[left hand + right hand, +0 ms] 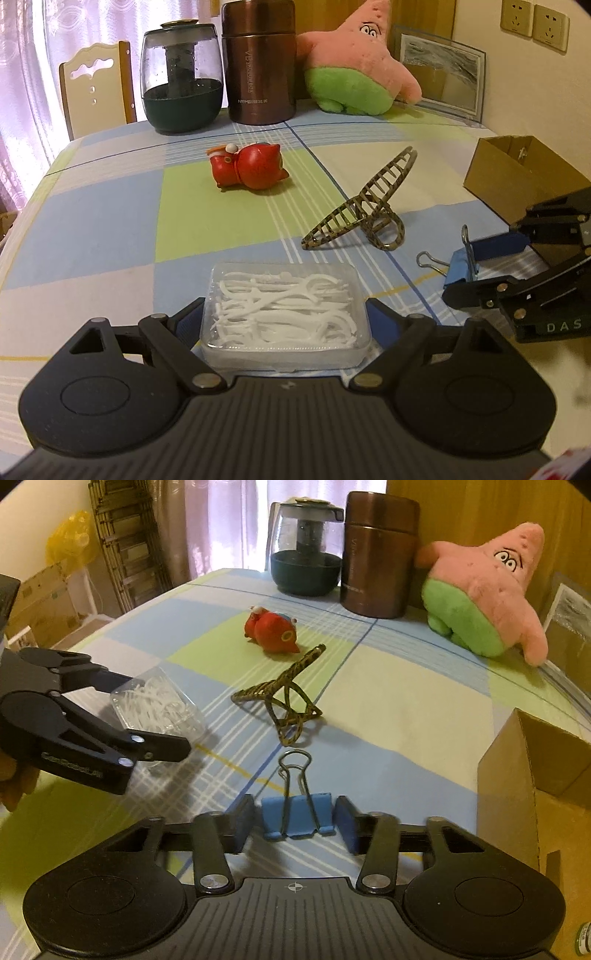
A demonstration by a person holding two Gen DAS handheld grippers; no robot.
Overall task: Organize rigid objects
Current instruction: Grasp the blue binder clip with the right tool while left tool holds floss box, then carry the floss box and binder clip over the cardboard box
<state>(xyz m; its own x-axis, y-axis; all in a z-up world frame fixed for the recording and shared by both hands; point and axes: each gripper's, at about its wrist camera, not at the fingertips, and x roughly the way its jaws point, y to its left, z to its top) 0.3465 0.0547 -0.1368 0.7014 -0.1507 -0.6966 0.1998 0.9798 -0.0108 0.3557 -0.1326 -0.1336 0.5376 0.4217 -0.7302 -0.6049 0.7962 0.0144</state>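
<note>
A clear plastic box of white floss picks [284,314] lies on the checked tablecloth between the fingers of my left gripper [284,317], whose pads touch its sides; it also shows in the right wrist view [159,705]. A blue binder clip [297,818] lies between the open fingers of my right gripper [295,825], with small gaps on both sides; it shows in the left wrist view too [461,262]. A leopard-print hair claw [365,206] [288,698] and a red toy figure [247,166] [273,627] lie in the middle of the table.
An open cardboard box [517,173] [532,775] stands at the right. A dark teapot [181,77], a brown vacuum flask [260,62], a pink plush star [354,62] and a picture frame [443,74] line the far edge. A chair [96,88] stands behind.
</note>
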